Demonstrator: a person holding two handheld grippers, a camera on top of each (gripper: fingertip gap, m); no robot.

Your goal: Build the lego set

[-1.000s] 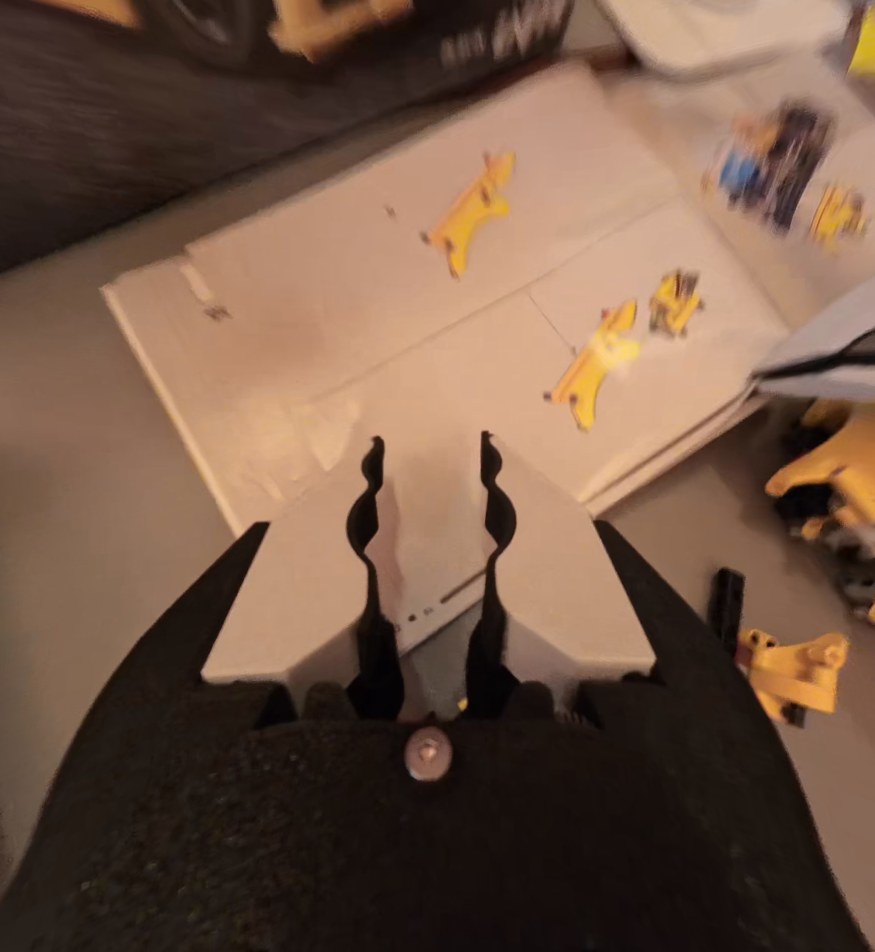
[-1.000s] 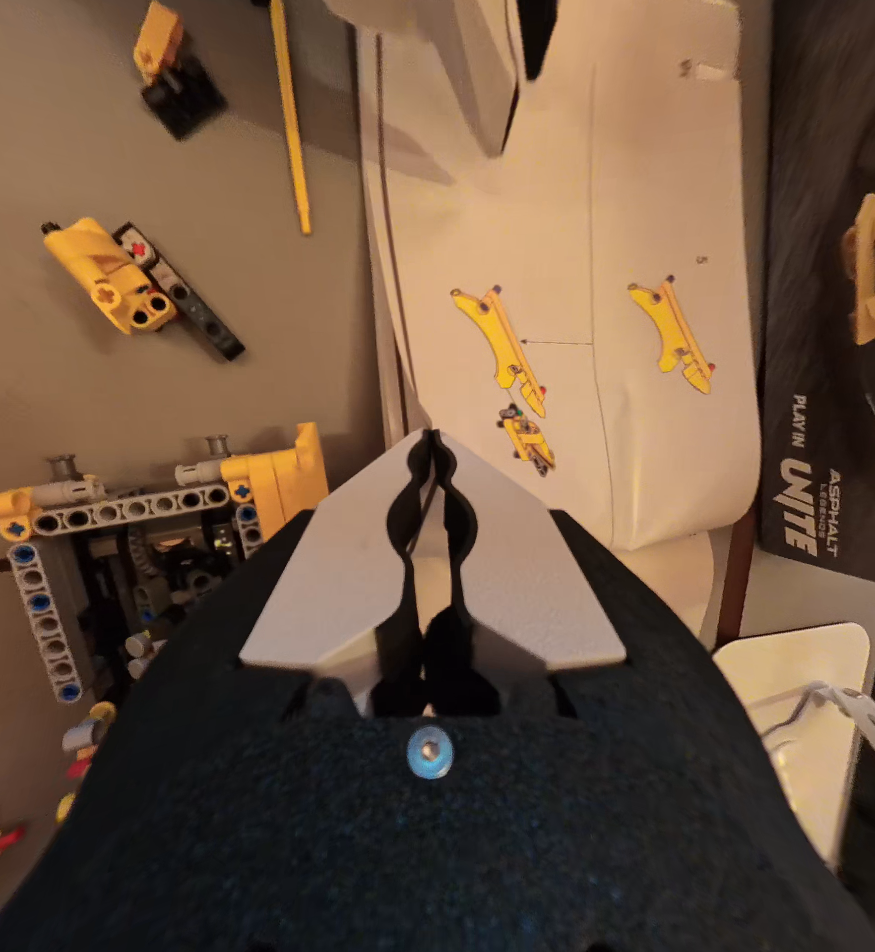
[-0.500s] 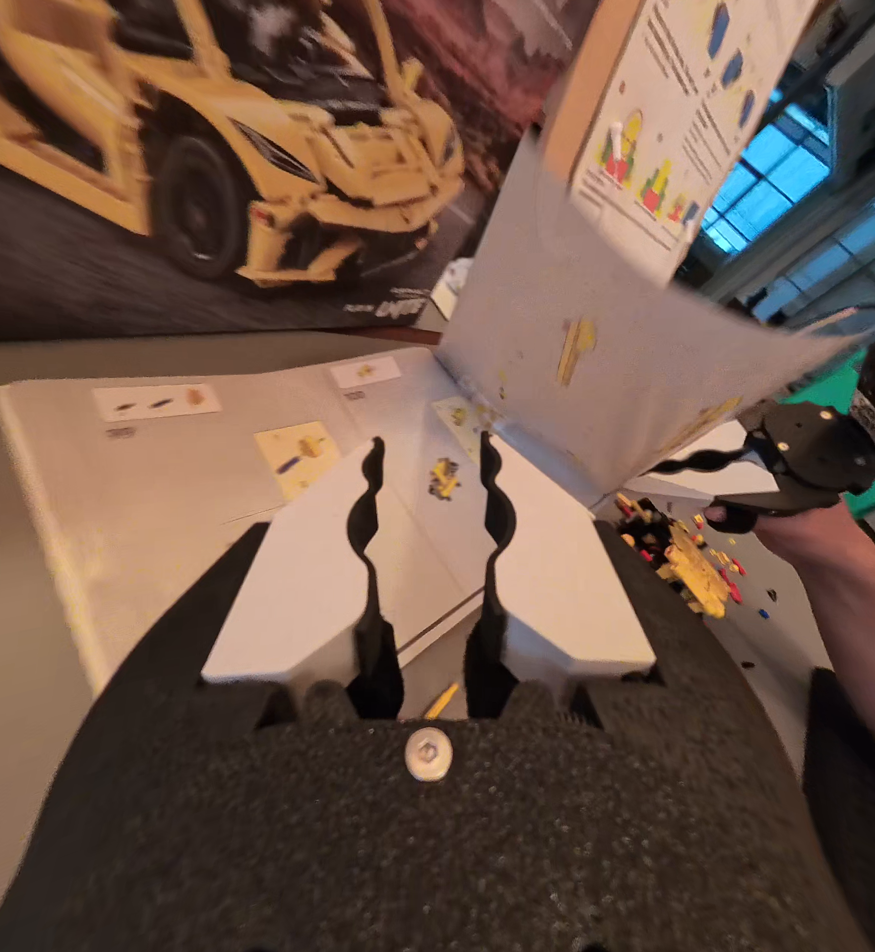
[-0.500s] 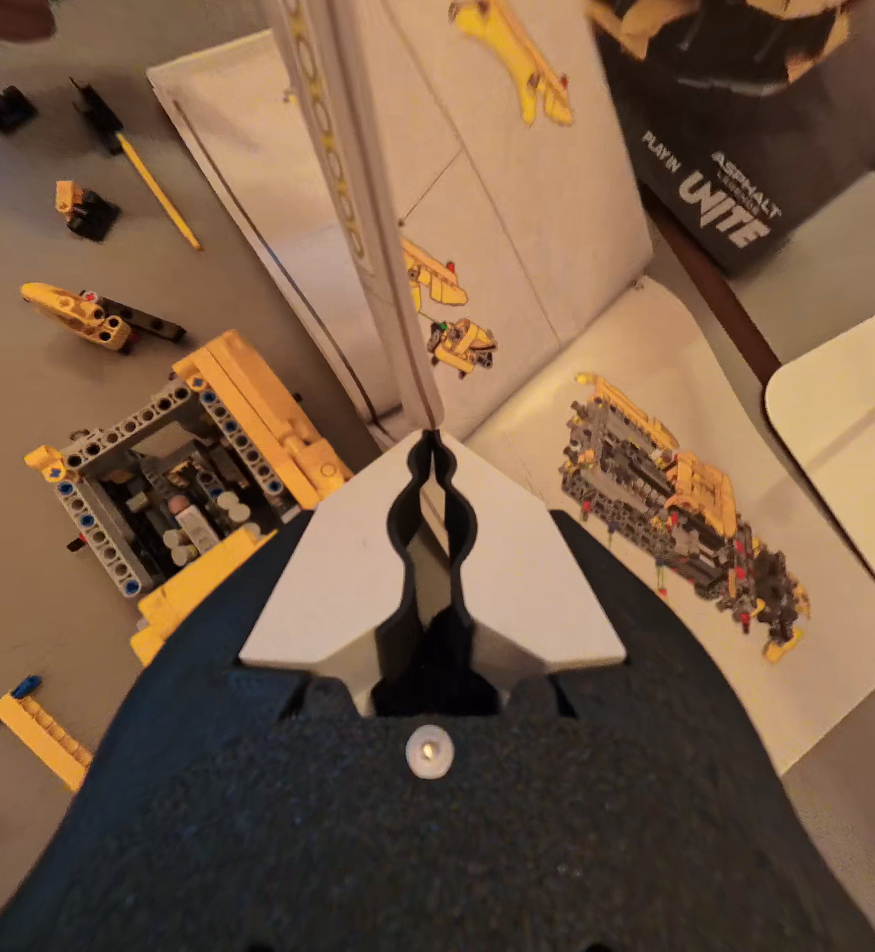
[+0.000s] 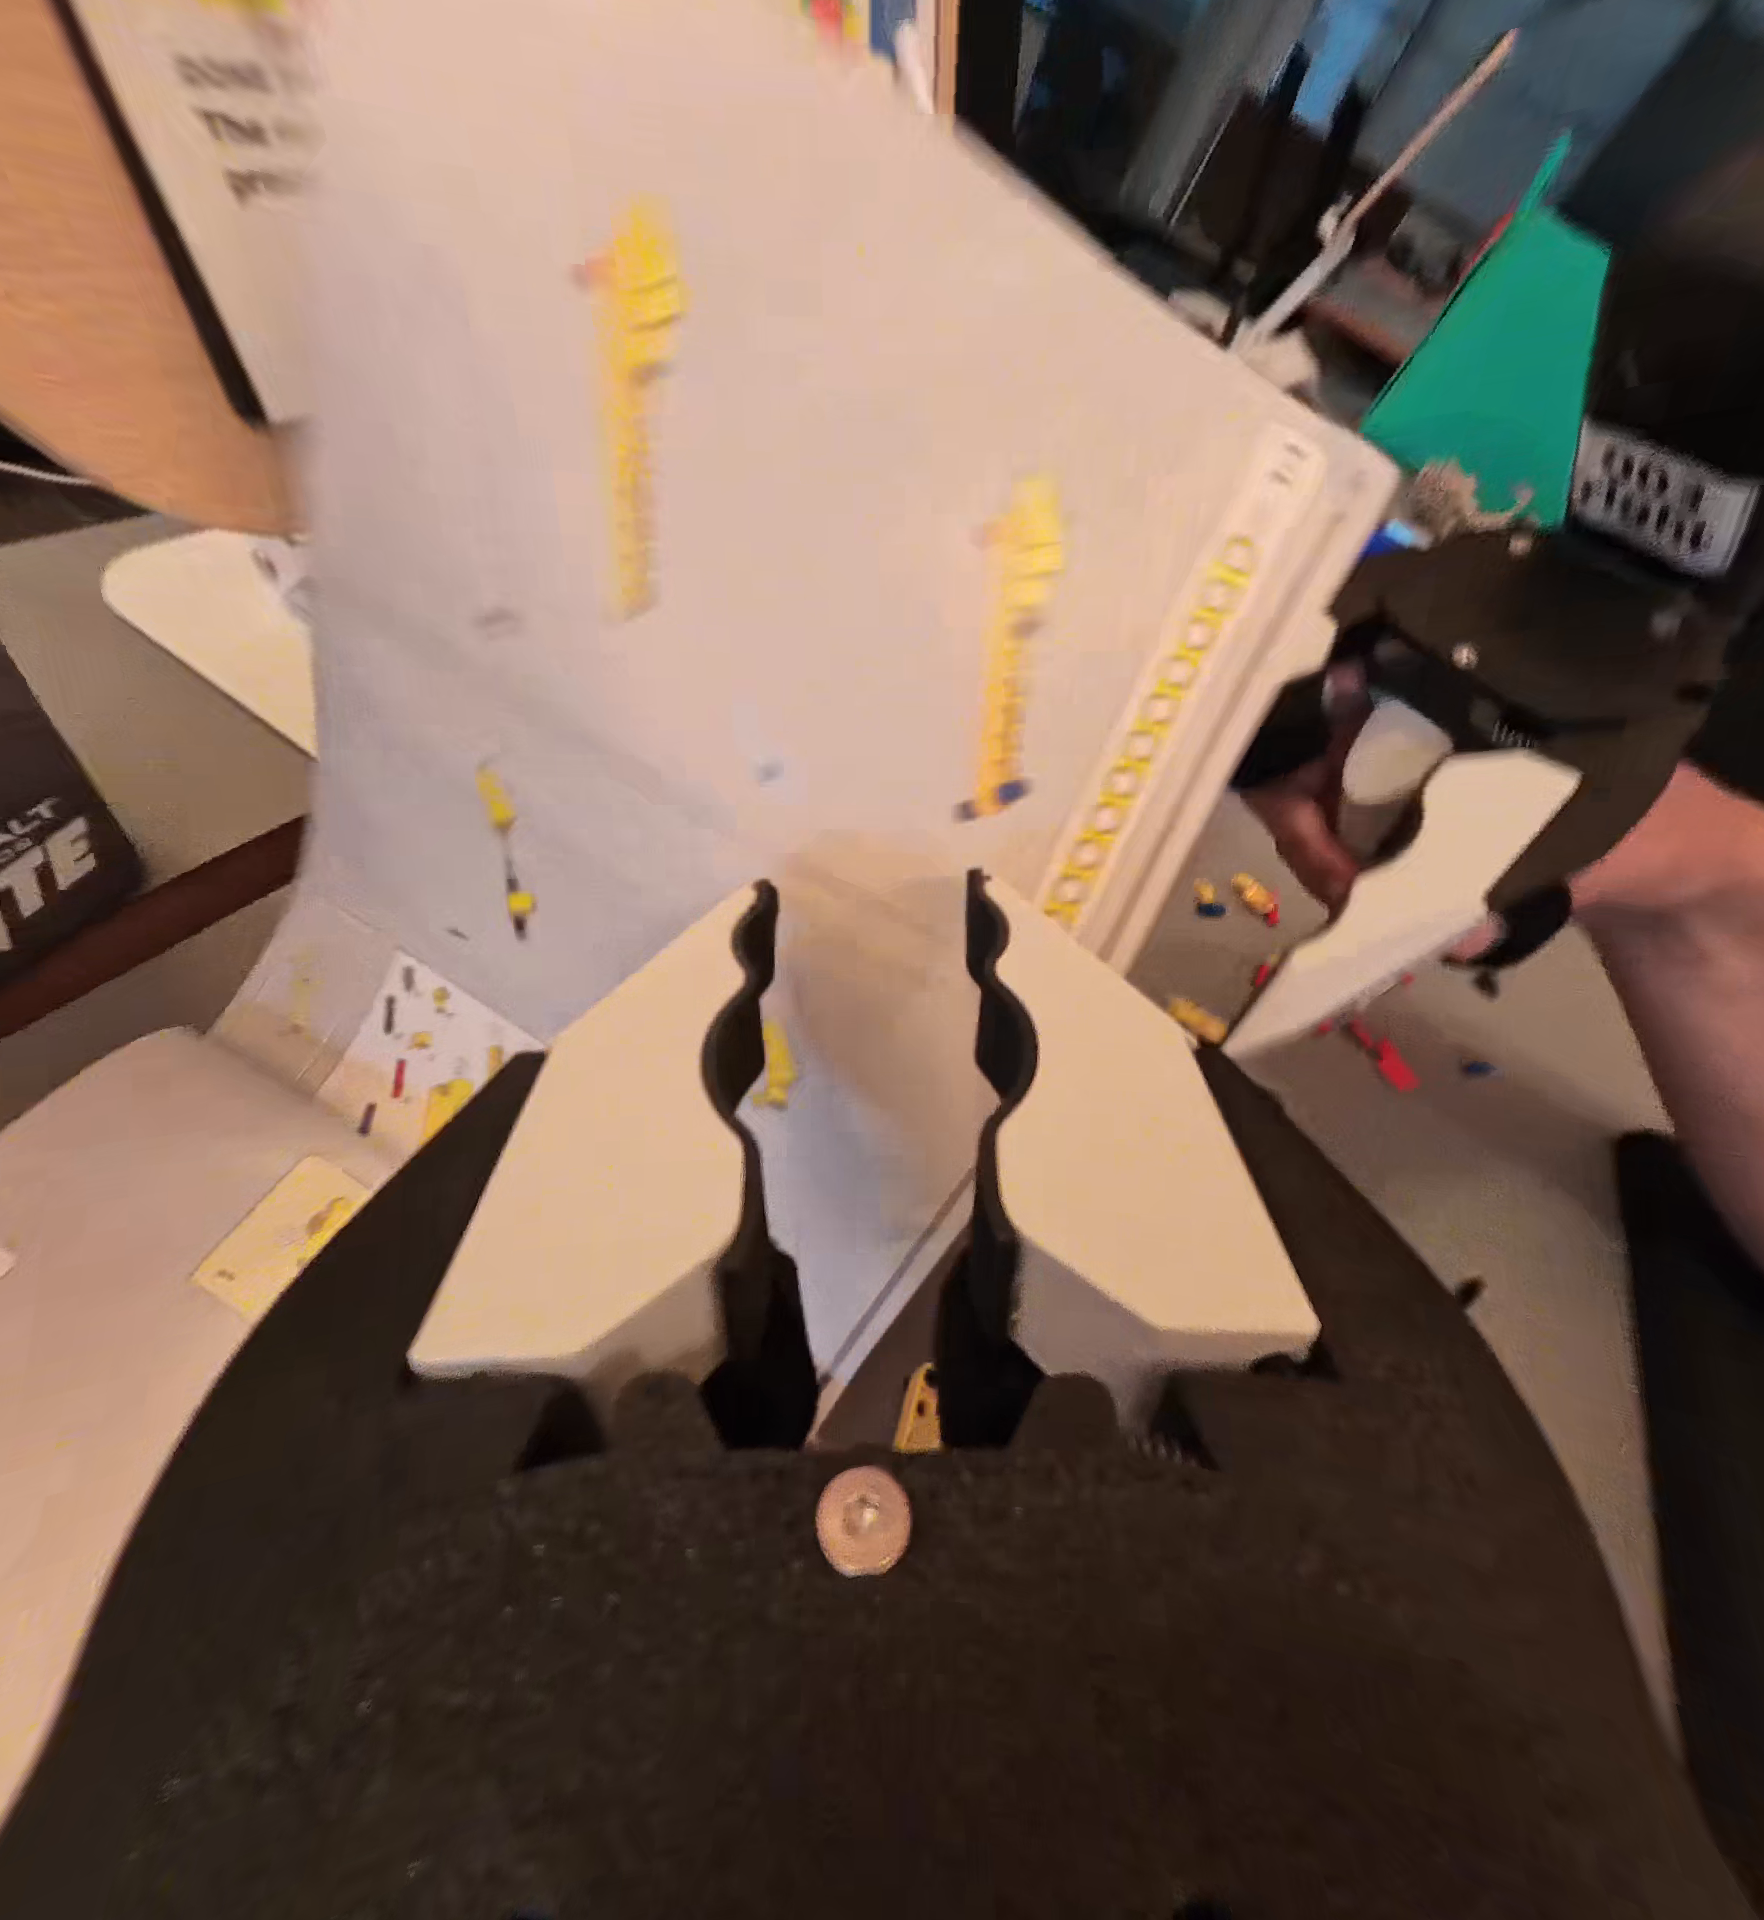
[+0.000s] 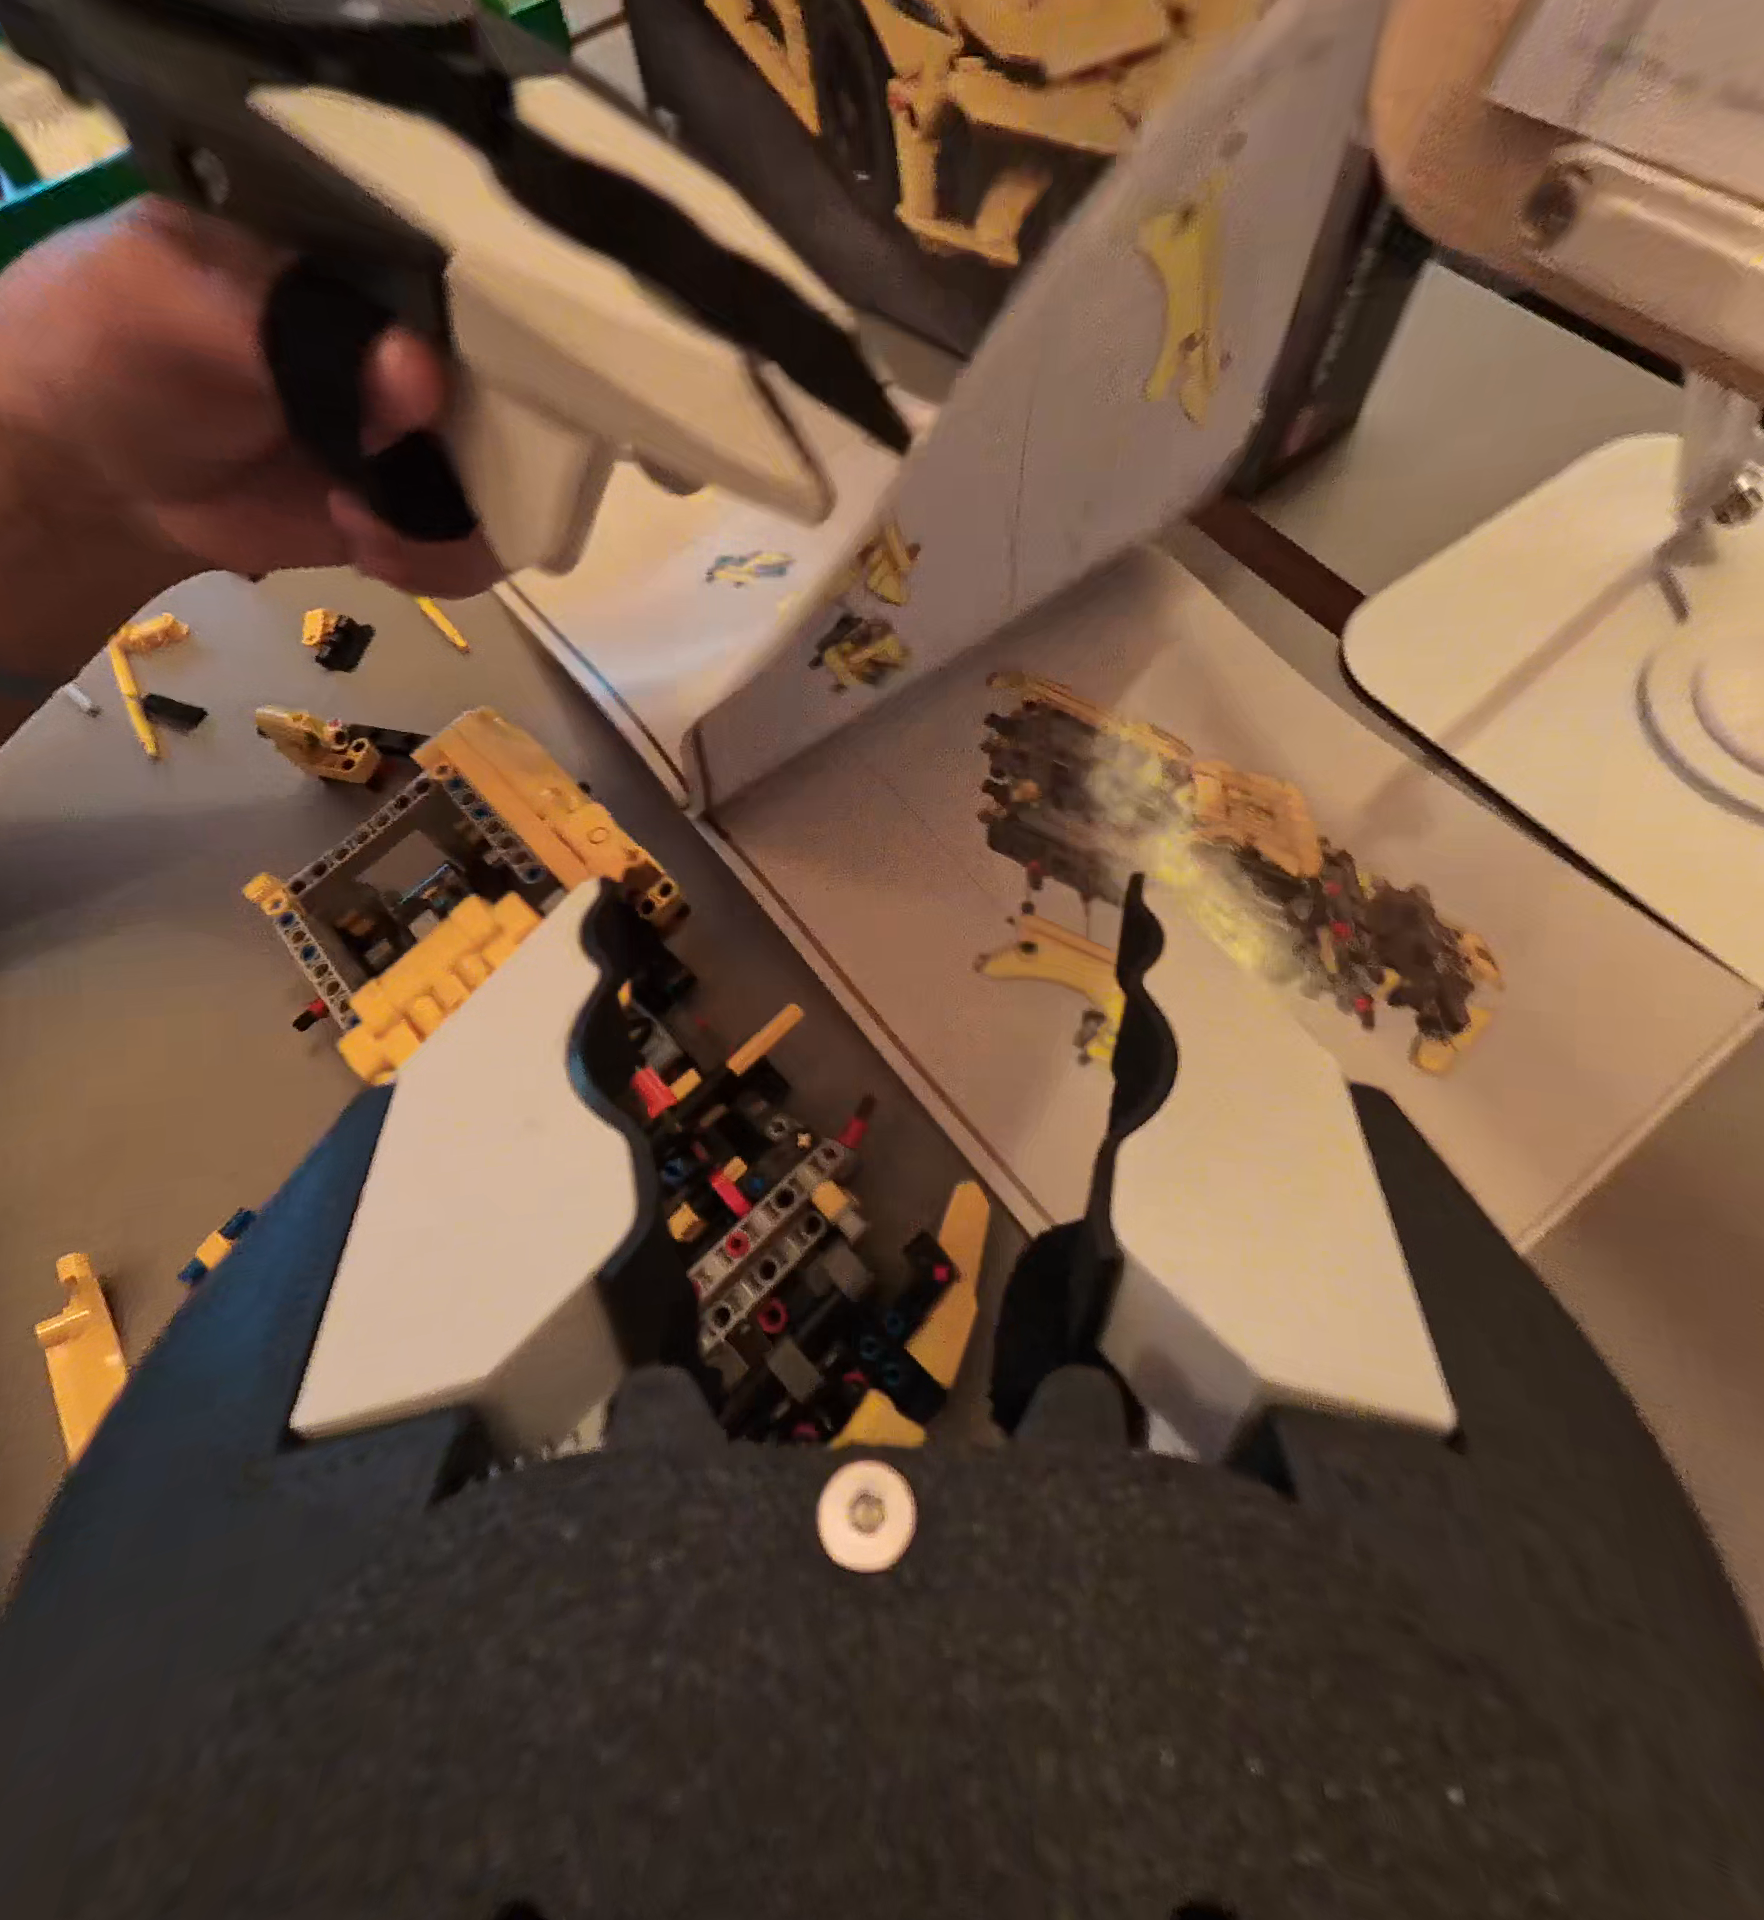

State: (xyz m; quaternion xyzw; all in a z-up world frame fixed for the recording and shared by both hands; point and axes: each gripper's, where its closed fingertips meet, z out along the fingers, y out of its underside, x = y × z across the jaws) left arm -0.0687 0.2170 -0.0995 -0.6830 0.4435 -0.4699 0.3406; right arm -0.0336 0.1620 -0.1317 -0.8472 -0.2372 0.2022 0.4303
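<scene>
Both tools gape empty: left tool (image 5: 867, 904), right tool (image 6: 862, 925). Manual page (image 5: 649, 520) mid-flip (press flat, then read).

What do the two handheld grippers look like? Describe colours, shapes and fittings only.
Both match. The left gripper and right gripper each have a rough black foam-like body, a round silver screw at its centre, and two cream wedge-shaped fingers lined with wavy black pads. No cables show.
</scene>
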